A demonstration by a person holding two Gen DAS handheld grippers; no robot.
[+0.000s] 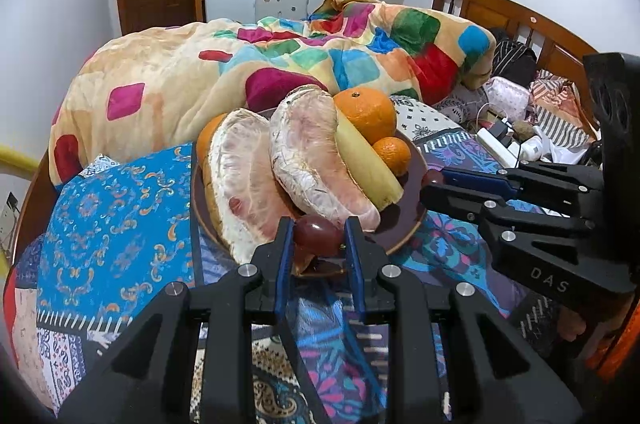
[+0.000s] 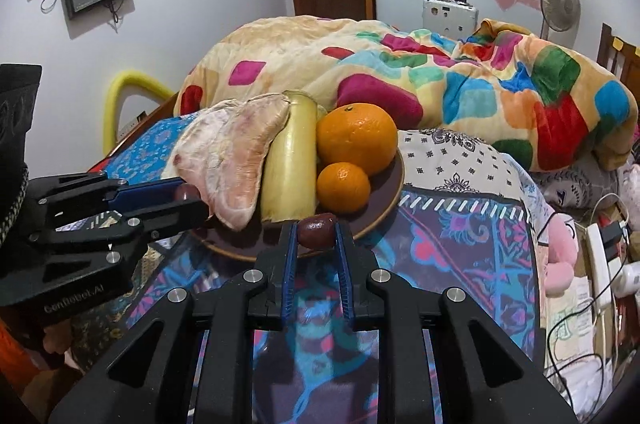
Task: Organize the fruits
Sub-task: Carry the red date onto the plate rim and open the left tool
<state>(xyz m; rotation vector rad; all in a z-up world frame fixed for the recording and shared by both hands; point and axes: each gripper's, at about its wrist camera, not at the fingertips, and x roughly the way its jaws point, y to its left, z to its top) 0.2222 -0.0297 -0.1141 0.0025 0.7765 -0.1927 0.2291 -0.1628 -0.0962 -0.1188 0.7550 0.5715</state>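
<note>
A brown plate (image 1: 408, 220) (image 2: 384, 200) on the bed holds two peeled pomelo pieces (image 1: 316, 160) (image 2: 236, 160), a pale peeled banana (image 1: 368, 160) (image 2: 292, 160), a large orange (image 1: 366, 112) (image 2: 356, 138) and a small orange (image 1: 392, 154) (image 2: 344, 186). My left gripper (image 1: 318, 234) is shut on a red grape (image 1: 318, 236) at the plate's near rim. My right gripper (image 2: 316, 232) is shut on a dark red jujube-like fruit (image 2: 316, 230) over the plate's front edge. Each gripper shows in the other's view, the right one (image 1: 432, 184) and the left one (image 2: 192, 198).
A patterned blue and purple sheet (image 1: 120, 208) (image 2: 460, 236) lies under the plate. A colourful quilt (image 1: 280, 60) (image 2: 440, 76) is heaped behind it. Cables, a power strip (image 2: 598, 264) and clutter lie at the right. A wooden headboard (image 1: 520, 12) stands far right.
</note>
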